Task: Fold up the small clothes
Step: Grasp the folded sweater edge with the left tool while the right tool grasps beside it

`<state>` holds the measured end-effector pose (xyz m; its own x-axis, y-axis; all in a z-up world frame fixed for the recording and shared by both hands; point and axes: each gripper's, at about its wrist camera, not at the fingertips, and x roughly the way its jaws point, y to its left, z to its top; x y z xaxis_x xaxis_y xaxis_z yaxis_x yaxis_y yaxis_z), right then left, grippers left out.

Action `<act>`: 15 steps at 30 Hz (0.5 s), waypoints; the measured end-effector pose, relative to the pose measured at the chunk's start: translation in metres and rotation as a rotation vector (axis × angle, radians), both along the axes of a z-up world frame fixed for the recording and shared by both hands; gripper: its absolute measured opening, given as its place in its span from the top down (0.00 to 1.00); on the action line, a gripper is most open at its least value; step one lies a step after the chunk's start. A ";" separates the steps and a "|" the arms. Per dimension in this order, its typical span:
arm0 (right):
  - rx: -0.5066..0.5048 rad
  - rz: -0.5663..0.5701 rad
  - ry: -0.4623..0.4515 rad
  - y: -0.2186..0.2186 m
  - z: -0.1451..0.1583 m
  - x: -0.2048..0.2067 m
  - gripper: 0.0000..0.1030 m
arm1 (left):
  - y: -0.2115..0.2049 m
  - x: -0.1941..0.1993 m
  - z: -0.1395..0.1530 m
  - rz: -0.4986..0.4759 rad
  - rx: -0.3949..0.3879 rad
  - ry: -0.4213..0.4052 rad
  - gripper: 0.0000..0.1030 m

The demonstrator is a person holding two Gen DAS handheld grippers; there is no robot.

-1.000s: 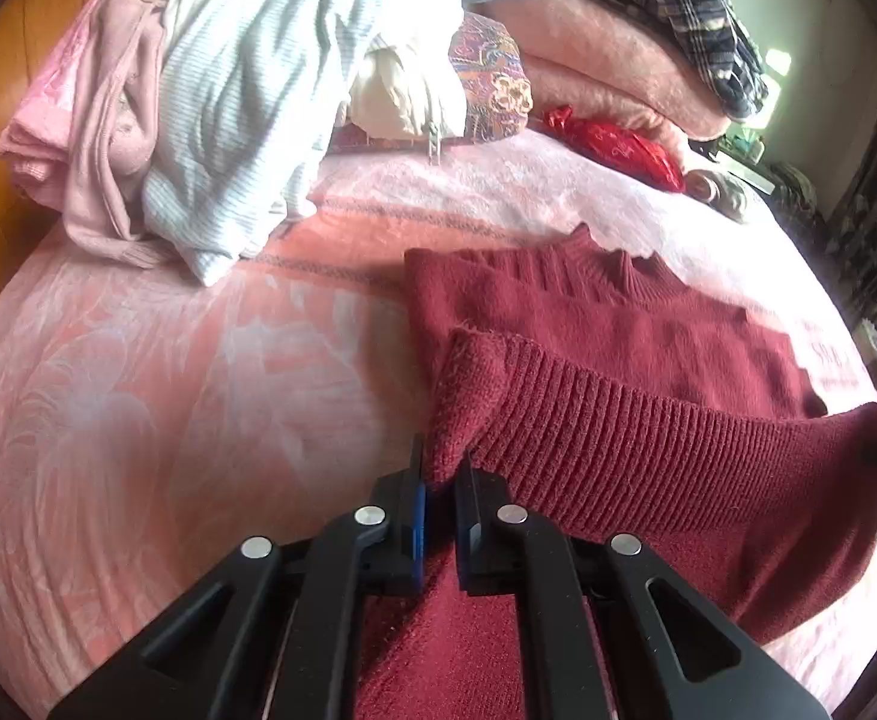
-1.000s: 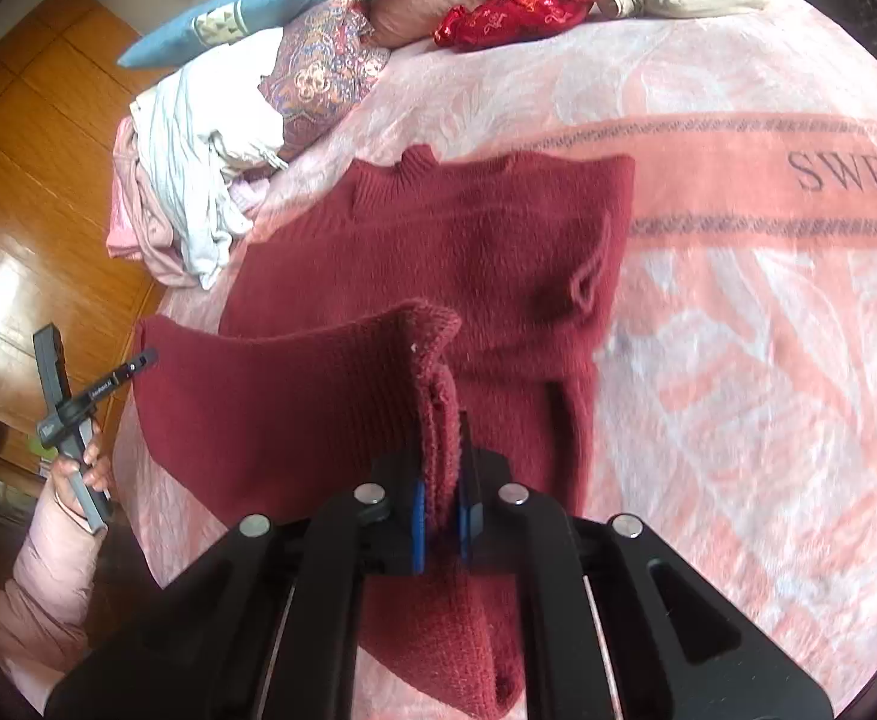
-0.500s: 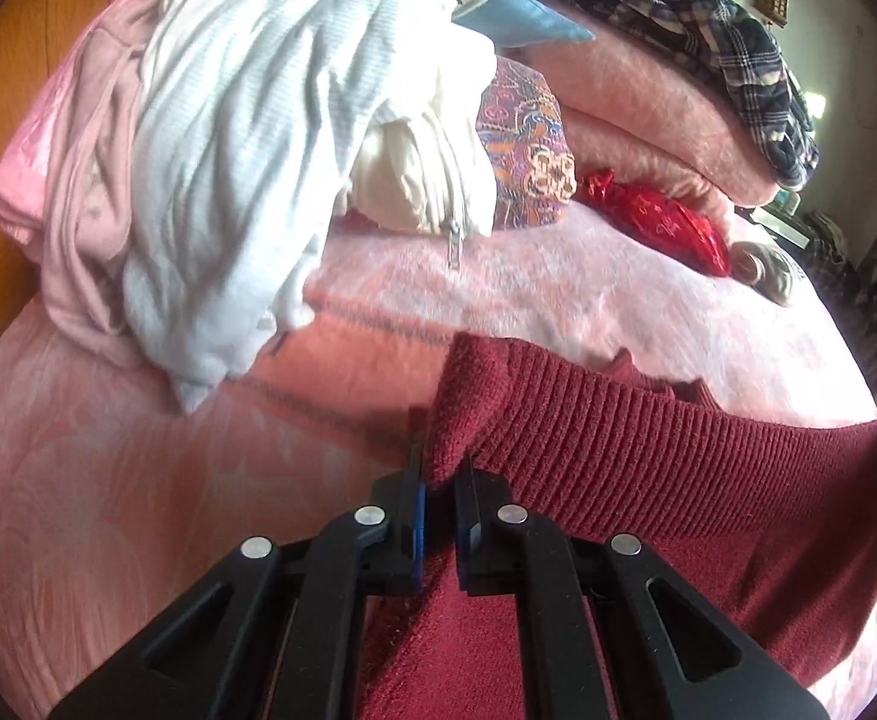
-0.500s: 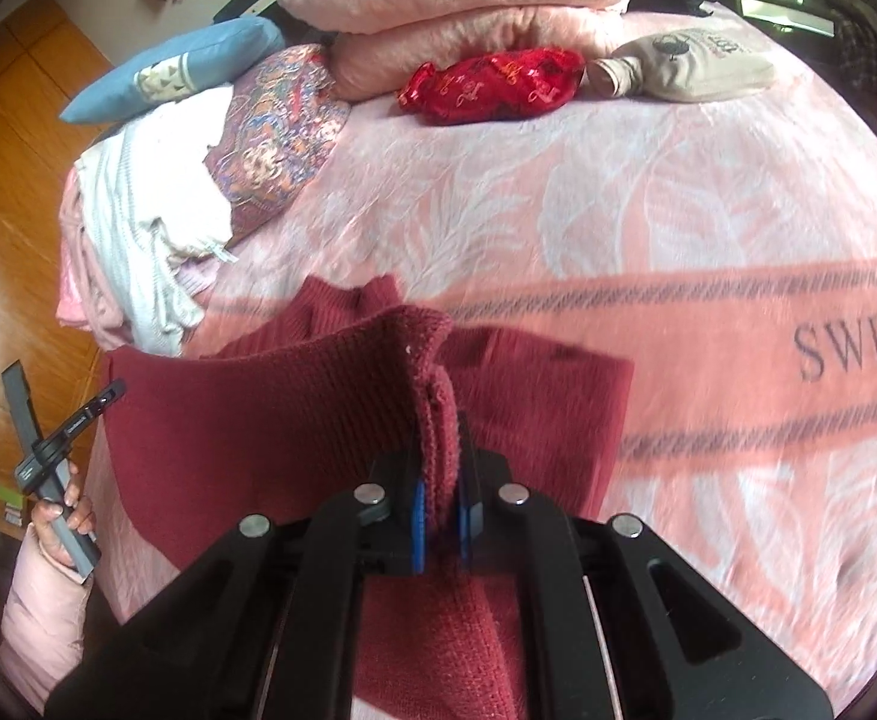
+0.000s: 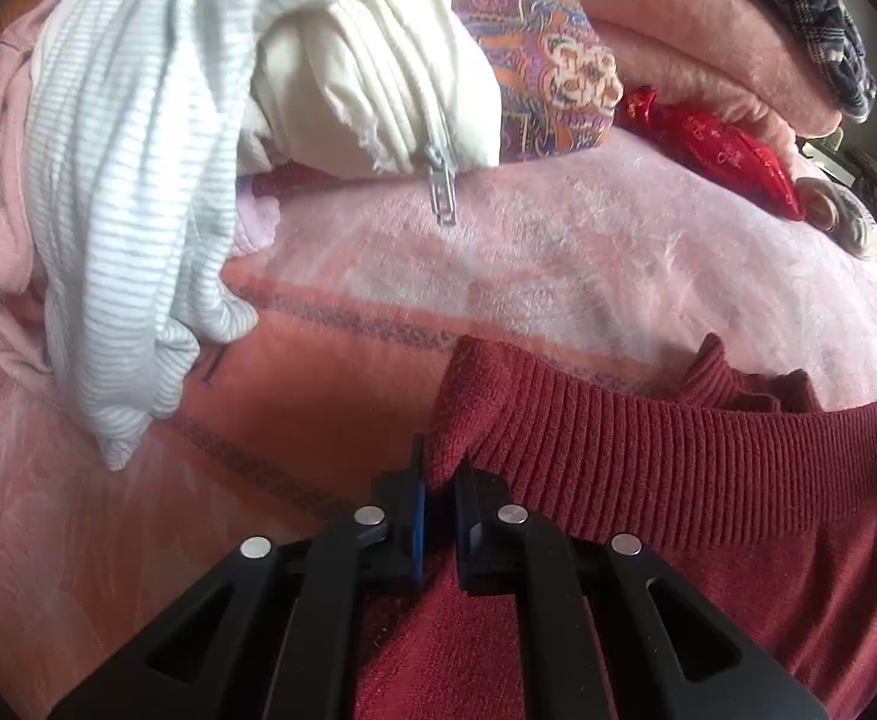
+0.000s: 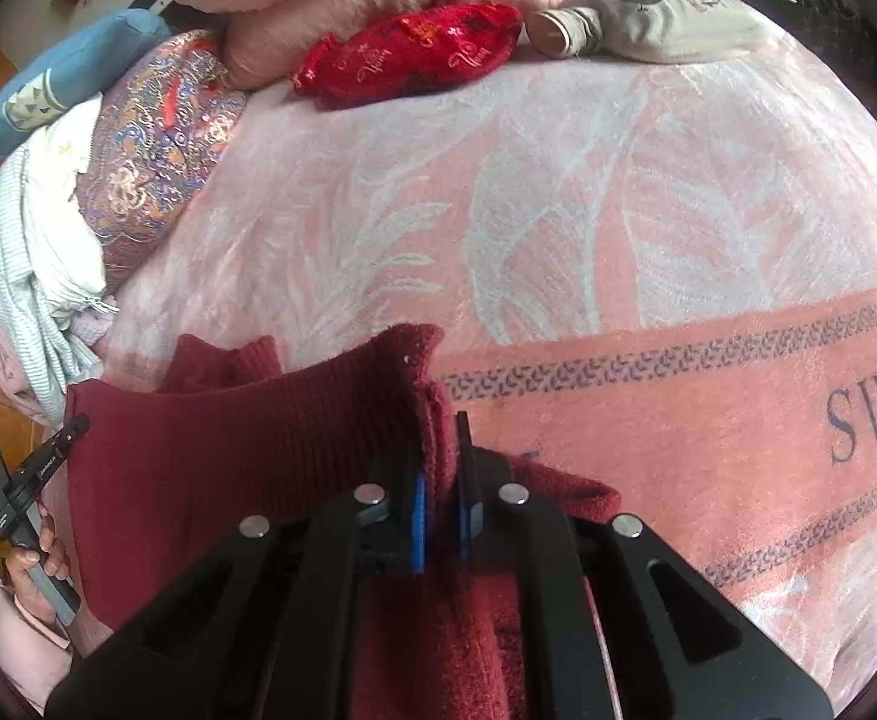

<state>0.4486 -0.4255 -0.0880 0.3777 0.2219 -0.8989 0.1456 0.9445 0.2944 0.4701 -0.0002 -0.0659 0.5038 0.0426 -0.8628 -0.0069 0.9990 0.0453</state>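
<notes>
Left wrist view: the pink blanket [image 5: 558, 276] now fills mid-frame, and the clothes pile [image 5: 138, 180] at upper left looms far nearer than a second ago. I have carried the maroon sweater [image 5: 708, 480] hem forward over its body to the collar; I judge the fold nearly complete. My left claw [image 5: 438, 498], lower centre, pinches one hem corner; my right claw [image 6: 441, 492] pinches the other, both low and level.
</notes>
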 end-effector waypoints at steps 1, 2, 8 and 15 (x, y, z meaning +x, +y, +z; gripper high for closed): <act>-0.004 -0.005 0.010 -0.001 -0.008 0.001 0.94 | 0.000 0.002 -0.008 -0.001 0.003 0.016 0.93; -0.008 -0.007 0.021 -0.002 -0.015 0.001 0.94 | -0.001 0.003 -0.013 -0.003 0.008 0.025 0.93; -0.007 -0.024 0.044 -0.005 -0.039 -0.001 0.92 | -0.004 0.003 -0.033 -0.021 0.040 0.044 0.92; -0.027 -0.027 0.042 -0.006 -0.029 -0.007 0.79 | -0.008 0.004 -0.028 -0.019 0.064 0.066 0.84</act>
